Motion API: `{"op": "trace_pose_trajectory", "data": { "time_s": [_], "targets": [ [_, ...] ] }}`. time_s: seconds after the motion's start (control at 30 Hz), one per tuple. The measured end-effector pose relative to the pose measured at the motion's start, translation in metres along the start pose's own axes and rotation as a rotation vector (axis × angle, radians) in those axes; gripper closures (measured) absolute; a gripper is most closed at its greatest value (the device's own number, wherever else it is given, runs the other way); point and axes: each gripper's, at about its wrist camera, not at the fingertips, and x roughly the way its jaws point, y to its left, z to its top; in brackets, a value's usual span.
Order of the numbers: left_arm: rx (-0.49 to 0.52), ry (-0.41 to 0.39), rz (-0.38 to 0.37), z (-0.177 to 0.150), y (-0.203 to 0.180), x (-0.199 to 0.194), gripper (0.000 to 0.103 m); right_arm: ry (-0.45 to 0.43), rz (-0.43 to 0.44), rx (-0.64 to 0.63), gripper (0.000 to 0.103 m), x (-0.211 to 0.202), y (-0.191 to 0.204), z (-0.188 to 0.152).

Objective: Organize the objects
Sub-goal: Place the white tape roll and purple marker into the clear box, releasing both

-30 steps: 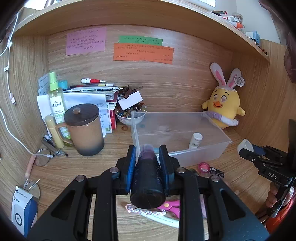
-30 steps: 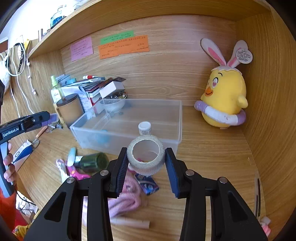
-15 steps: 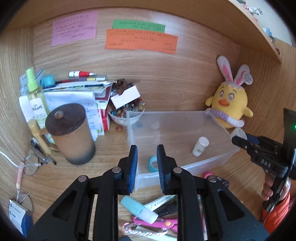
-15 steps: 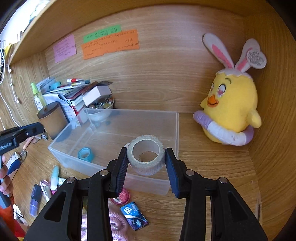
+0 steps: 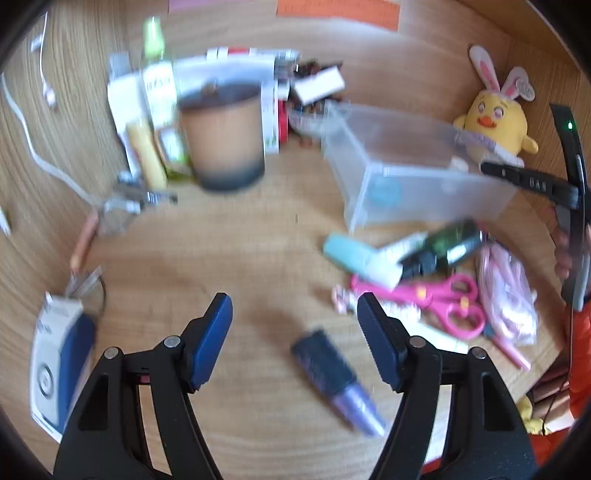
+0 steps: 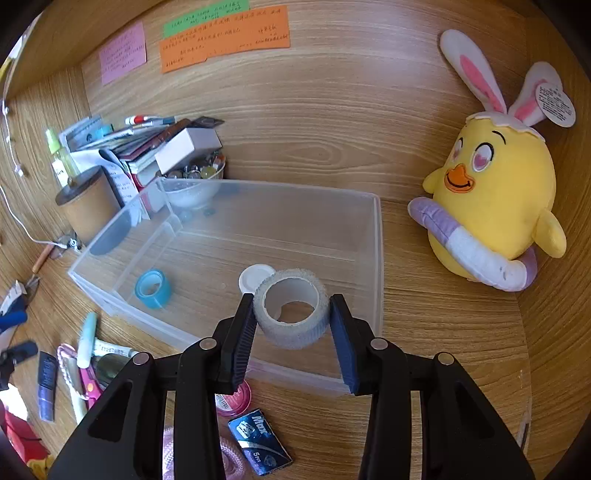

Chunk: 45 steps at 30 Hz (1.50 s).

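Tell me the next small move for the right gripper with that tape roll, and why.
Probably lower and open the right gripper: it is shut on the grey tape roll, over the clear bin beside the white cap, with bare floor underneath.

Home study desk – sticky notes [image 6: 225, 35], plush chick [image 6: 495, 206]

Pink scissors [image 5: 439, 299], yellow plush chick [image 6: 498, 195], blue tape roll [image 6: 152, 288].
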Motion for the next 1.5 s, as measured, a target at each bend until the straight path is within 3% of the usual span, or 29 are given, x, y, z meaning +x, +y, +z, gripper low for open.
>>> {"op": "trace_pose_trajectory", "data": {
  "time_s": [0.07,0.23,0.3,0.33,0.4,0.5,0.57,0.67,1.07,1.3,1.5],
  "targets": [
    [-0.014,0.042,-0.017,-0.014,0.001,0.005,0.033,0.008,-0.010,-0.012,0.066,0.004,0.002,0.001],
    [-0.027,0.062,-0.057,-0.026,-0.006,0.011,0.036,0.023,-0.019,-0.017,0.066,0.010,0.003,0.004],
    [-0.033,0.066,-0.078,-0.027,-0.009,0.015,0.056,0.033,-0.018,-0.019,0.066,0.012,0.004,0.005],
    [-0.034,0.072,-0.091,-0.027,-0.011,0.017,0.059,0.038,-0.019,-0.022,0.066,0.013,0.004,0.006],
    [-0.021,0.057,-0.075,-0.027,-0.014,0.017,0.077,0.048,-0.024,-0.023,0.066,0.016,0.005,0.007],
    [-0.018,0.047,-0.067,-0.027,-0.014,0.016,0.078,0.060,-0.028,-0.025,0.064,0.016,0.005,0.008],
    [-0.026,0.038,-0.065,-0.022,-0.010,0.015,0.078,0.064,-0.028,-0.020,0.055,0.015,0.003,0.009],
    [-0.038,-0.008,-0.056,-0.010,-0.006,0.006,0.078,0.056,-0.001,-0.010,0.049,0.010,0.001,0.008],
    [0.025,-0.205,-0.087,0.079,-0.032,-0.015,0.078,-0.044,0.044,-0.030,0.038,-0.035,0.011,-0.002],
    [0.056,-0.161,-0.133,0.114,-0.052,0.014,0.078,-0.094,0.054,-0.045,0.030,-0.063,0.021,-0.023],
    [0.060,-0.096,-0.157,0.135,-0.060,0.042,0.078,-0.075,0.071,-0.040,0.029,-0.071,0.025,-0.055]
  ]
}}
